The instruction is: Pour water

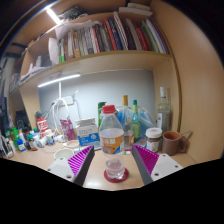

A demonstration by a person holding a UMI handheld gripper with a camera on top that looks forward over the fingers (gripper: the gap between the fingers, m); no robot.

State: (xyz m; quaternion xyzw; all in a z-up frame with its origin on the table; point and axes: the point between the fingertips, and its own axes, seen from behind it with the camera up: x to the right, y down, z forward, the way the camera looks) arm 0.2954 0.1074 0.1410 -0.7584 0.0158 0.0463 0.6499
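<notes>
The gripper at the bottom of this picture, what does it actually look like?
The gripper has two fingers that angle inward like a V. Each finger bears a bright magenta, roughly triangular pad on its inner face, edged in pale white or grey. No cables, markings or sleeve show in this view.

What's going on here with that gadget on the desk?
A person is holding a two-finger gripper over a cluttered desk, with pouring water as the job. Its fingers are open. A small plastic bottle stands just ahead of them, and a small clear cup sits on the desk between them, not gripped. Nothing is being poured yet. More bottles and jars crowd the back of the desk, and a shelf of books runs above.
</notes>
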